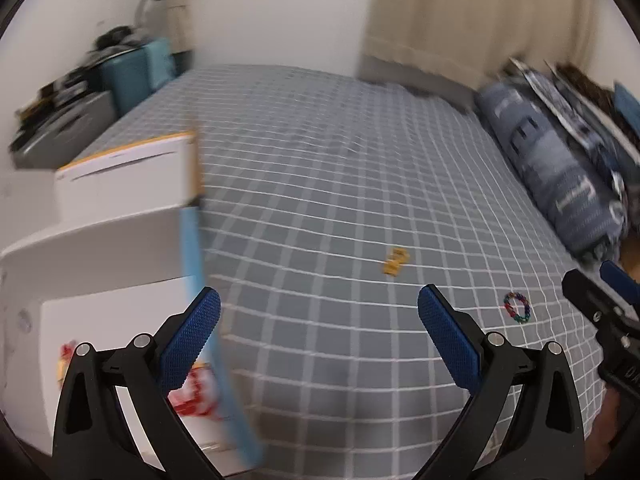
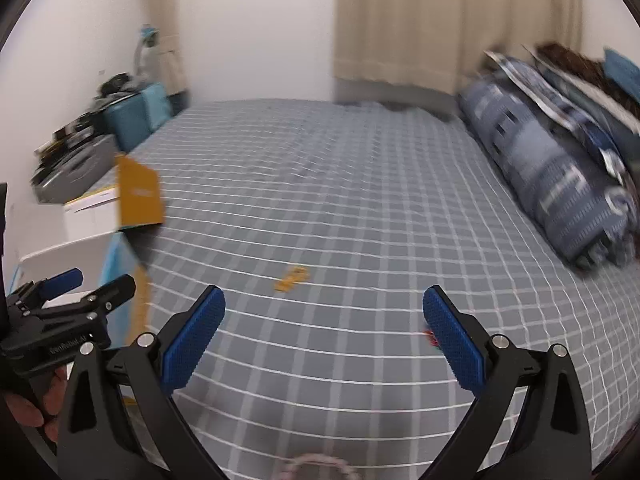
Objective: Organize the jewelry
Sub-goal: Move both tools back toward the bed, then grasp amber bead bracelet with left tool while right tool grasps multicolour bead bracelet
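Both grippers were wide open and held nothing. The left gripper (image 1: 319, 344) hovered low over the bed (image 1: 320, 184), with boxes (image 1: 120, 240) just beside its left finger. The right gripper (image 2: 324, 346) hovered alongside it, likely squaring up for a first pick.

Nearest in the right view, a pale beaded loop (image 2: 316, 466) lay at the bottom edge, partly cut off. It was probably a bracelet, though too blurred to be sure.

A multicolour bracelet (image 1: 517, 307) lay flat on the sheet, right of the left gripper's right finger. In the right view it was mostly hidden behind the right finger.

A small yellow piece (image 1: 395, 261) lay farther out, mid-bed, apart from the rest. Pieces looked scattered, so nothing seemed sorted yet.

The boxes sat at the bed's left edge, probably the drop-off. The pillow (image 1: 560, 168) lay far right.

Text: the left gripper's body read roughly "GenRobot.AI" in the right view, blurred. Box print was unreadable.
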